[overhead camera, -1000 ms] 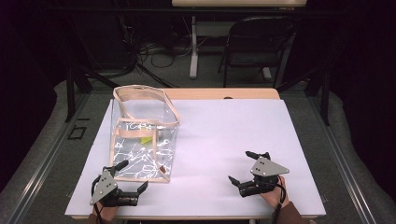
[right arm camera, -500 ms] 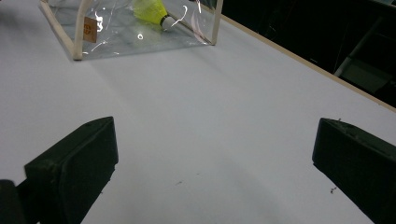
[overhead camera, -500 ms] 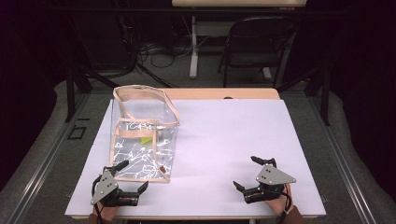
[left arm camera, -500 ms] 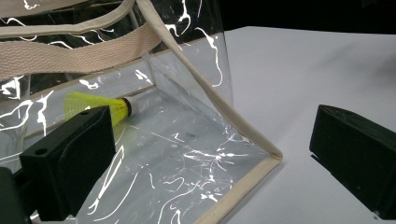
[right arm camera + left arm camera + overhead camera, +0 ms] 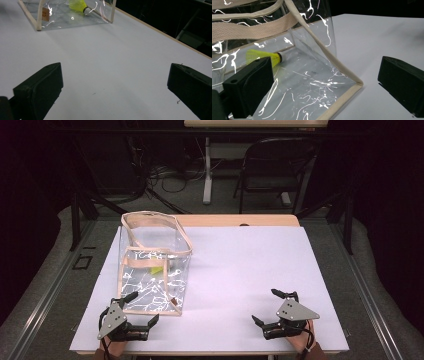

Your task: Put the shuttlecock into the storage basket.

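Currently clear bag (image 5: 152, 270) upright on bench (image 5: 240, 265), left side; yellow shuttlecock (image 5: 264, 56) lying inside. Left gripper (image 5: 134, 309) just beside its near corner, right gripper (image 5: 272, 307) well apart; both jaws wide, empty.

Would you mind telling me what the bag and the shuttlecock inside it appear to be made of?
The bag looks like clear, glossy plastic film: see-through, creased, with white glare streaks. Its beige trim and handles look like woven fabric webbing, matte and ribbed. The shuttlecock seems to be yellow plastic or nylon with a white base, though that is less certain.
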The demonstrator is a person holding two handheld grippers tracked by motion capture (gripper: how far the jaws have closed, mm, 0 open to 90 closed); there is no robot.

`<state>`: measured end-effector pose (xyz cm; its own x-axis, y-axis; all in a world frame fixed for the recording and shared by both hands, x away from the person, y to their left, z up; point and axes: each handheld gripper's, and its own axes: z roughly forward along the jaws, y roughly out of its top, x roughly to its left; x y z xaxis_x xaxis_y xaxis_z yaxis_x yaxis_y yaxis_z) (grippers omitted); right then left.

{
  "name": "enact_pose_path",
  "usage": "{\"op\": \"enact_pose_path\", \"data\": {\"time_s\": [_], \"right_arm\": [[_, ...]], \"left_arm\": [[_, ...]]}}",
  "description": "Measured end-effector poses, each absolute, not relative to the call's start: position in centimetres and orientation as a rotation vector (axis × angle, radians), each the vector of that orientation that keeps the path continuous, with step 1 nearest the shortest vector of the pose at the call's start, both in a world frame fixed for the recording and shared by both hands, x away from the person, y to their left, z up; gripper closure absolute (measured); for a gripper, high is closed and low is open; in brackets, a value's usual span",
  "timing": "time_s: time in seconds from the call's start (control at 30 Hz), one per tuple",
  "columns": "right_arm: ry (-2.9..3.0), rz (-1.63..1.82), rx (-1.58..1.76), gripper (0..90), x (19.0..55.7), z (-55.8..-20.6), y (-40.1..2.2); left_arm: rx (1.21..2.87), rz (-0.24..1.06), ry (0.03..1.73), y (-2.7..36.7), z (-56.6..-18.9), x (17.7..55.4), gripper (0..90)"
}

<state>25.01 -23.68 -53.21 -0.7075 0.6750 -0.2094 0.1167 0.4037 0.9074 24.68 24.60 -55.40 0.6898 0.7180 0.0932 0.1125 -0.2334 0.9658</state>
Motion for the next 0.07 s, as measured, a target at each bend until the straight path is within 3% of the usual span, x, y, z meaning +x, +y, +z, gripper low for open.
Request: {"op": "enact_pose_path", "data": {"time_s": [0.07], "right_arm": [[2.098,1.295,0.677,0.0,25.0,-53.2,-23.75]], "left_arm": [[1.744,0.652,0.664,24.57,-55.39,24.73,0.0]]}}
